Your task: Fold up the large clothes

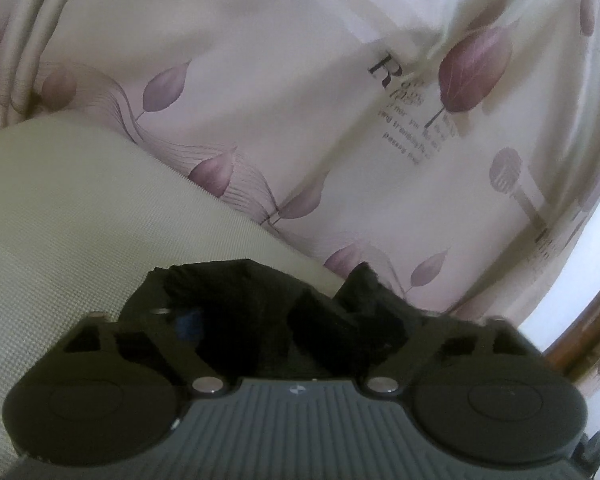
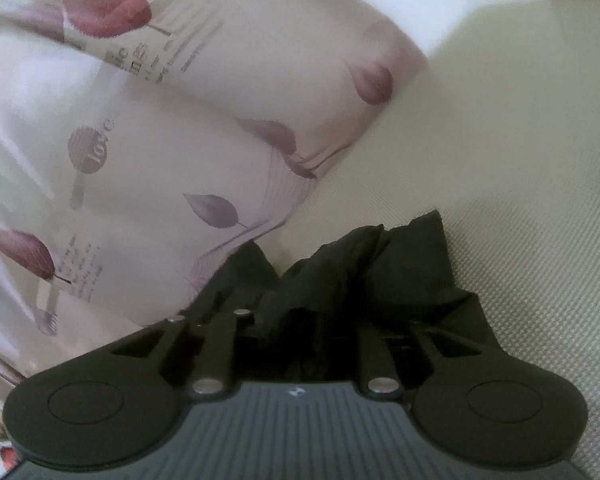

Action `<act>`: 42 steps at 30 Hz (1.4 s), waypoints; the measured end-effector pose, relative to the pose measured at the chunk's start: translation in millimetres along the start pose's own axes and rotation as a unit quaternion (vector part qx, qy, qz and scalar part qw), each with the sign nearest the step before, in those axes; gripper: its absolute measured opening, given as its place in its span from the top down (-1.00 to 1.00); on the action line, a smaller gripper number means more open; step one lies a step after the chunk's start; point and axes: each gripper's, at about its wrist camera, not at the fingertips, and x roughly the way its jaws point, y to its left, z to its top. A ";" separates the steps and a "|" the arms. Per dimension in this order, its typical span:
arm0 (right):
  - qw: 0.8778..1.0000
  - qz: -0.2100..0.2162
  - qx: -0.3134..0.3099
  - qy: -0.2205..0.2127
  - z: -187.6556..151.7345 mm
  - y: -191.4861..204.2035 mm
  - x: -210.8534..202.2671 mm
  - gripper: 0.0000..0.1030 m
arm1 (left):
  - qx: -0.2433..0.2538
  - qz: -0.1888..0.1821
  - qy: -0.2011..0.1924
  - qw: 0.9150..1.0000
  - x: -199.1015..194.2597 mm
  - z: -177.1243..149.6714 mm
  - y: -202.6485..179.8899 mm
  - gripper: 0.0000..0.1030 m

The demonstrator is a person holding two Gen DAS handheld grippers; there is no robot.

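A black garment (image 1: 228, 292) lies bunched on the beige woven surface (image 1: 60, 200) right in front of my left gripper (image 1: 296, 304). The jaws stand wide apart, and the cloth drapes loosely over and between them without being pinched. In the right wrist view the same black garment (image 2: 380, 264) rises in crumpled peaks from between the narrow-set jaws of my right gripper (image 2: 312, 312). That gripper looks shut on a fold of it. Cloth hides the fingertips of both grippers.
A pale curtain with purple leaves and printed text (image 1: 300, 100) hangs just beyond the surface and fills the left of the right wrist view (image 2: 140, 140). The beige surface (image 2: 520, 200) stretches to the right. A wooden edge (image 1: 580, 332) and a white wall (image 1: 588, 260) show at far right.
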 end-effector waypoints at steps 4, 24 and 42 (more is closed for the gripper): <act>0.999 0.041 0.028 -0.023 1.8 -4.4 -10.4 -0.41 | 0.021 0.008 -0.022 1.000 -9.3 1.3 -7.0 -1.00; 0.939 0.014 -0.336 0.074 -88.1 168.8 83.0 0.68 | 0.154 -0.110 0.100 0.977 70.3 -45.6 -125.6 0.48; 0.948 -0.123 -0.279 0.090 -9.7 58.4 82.2 1.00 | 0.053 -0.083 0.103 0.990 105.0 -67.3 -17.0 0.78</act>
